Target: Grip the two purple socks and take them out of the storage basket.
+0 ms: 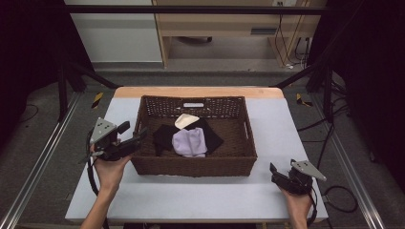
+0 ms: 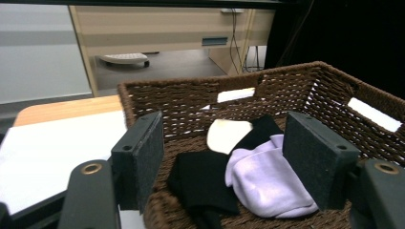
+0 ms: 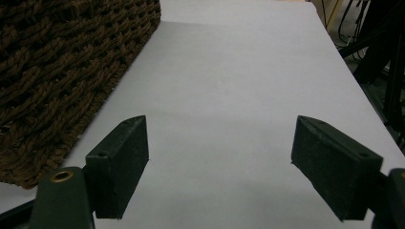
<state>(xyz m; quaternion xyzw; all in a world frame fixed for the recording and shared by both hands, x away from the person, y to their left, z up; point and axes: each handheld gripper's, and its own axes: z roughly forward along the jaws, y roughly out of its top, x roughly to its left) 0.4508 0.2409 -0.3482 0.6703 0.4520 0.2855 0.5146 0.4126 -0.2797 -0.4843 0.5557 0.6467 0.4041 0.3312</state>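
Observation:
A brown woven basket [image 1: 239,162] stands in the middle of the white table [image 1: 200,195]. Inside it lie a lilac cloth [image 1: 190,142], a black cloth [image 1: 165,136] and a cream cloth [image 1: 185,120]. My left gripper [image 1: 136,137] hovers at the basket's left rim, open and empty, pointing in over the cloths. From the left gripper view the lilac cloth [image 2: 267,179], black cloth [image 2: 203,181] and cream cloth [image 2: 227,134] lie just past the jaws. My right gripper [image 1: 276,172] rests open above bare table to the right of the basket [image 3: 57,71].
The basket's walls have handle cut-outs [image 1: 193,105]. Bare white tabletop [image 3: 239,86] stretches in front of and to both sides of the basket. A wooden strip [image 1: 200,91] edges the far side of the table. Metal rails and cables run along the floor.

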